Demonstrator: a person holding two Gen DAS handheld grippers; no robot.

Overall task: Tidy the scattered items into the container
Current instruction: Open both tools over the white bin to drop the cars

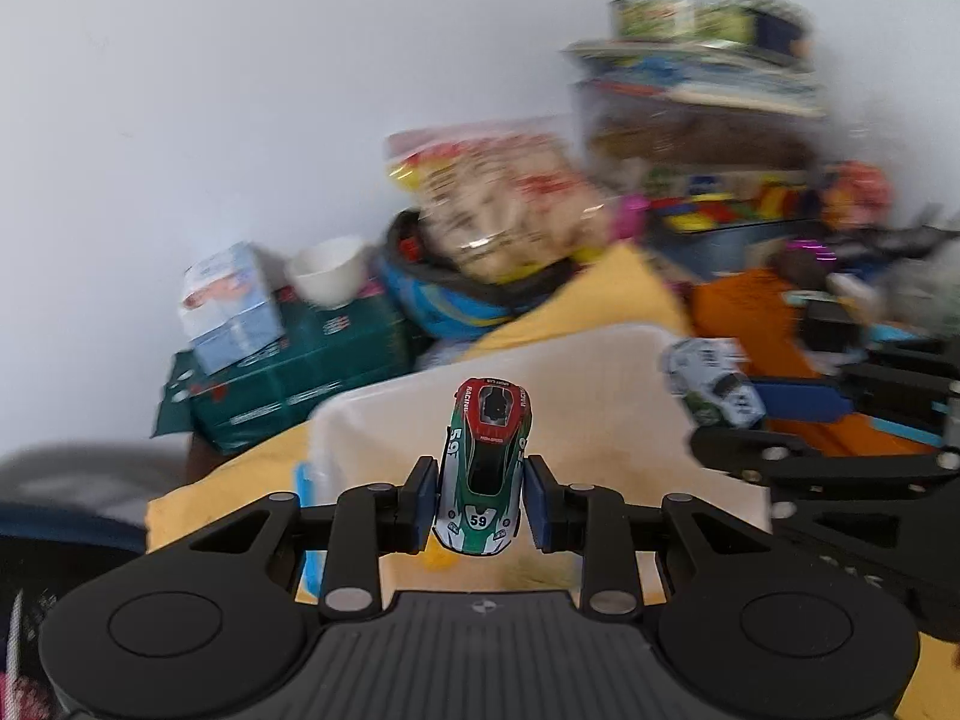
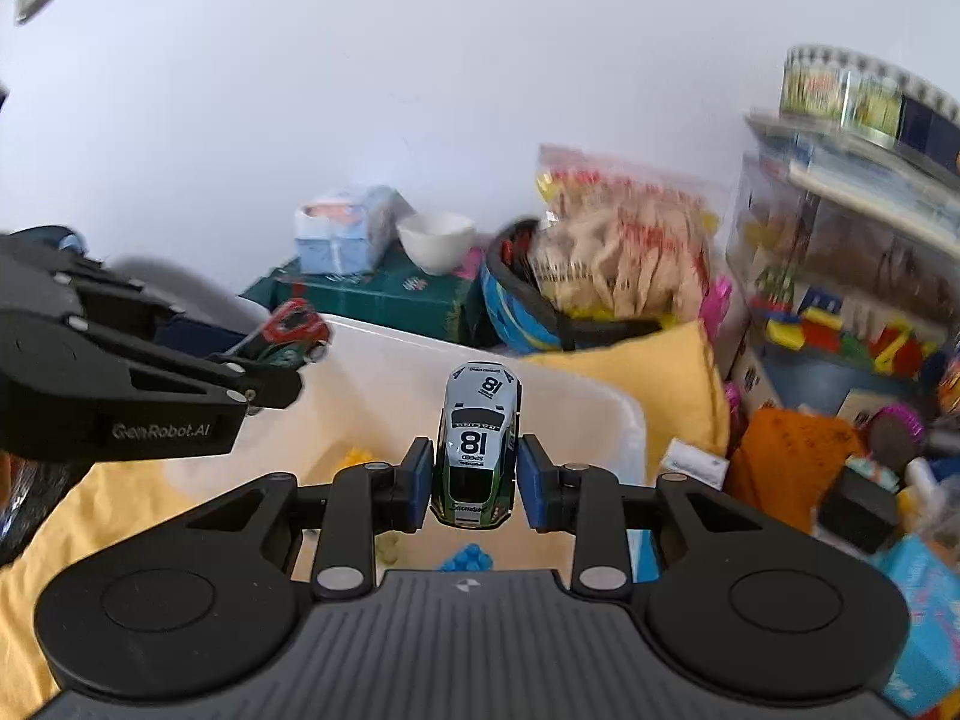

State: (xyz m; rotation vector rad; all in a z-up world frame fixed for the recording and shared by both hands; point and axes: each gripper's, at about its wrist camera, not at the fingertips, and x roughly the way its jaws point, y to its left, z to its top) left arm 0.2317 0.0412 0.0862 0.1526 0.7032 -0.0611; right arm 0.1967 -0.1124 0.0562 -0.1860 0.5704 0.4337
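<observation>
A pale plastic container (image 2: 624, 420) stands on a yellow cloth (image 2: 678, 372), with a cluttered heap of boxes, bags and toys along the far wall behind it. Both grippers hang above the container's open top, each carrying one toy car. The left gripper (image 1: 479, 495) is pinching a green, red and white car marked 59 (image 1: 483, 462) by its sides, nose pointing back toward the camera; the right gripper (image 2: 474, 483) is pinching a grey and green car marked 18 (image 2: 477, 444) in the same way. In the right wrist view a few small pieces already lie on the container floor: a yellow piece (image 2: 355, 456) on the left and a blue beaded piece (image 2: 471, 558) near the camera. By this evidence the tidying appears partly done; both cars are held over the container but not yet released. What other loose items remain outside cannot be told, since the surroundings are blurred.
</observation>
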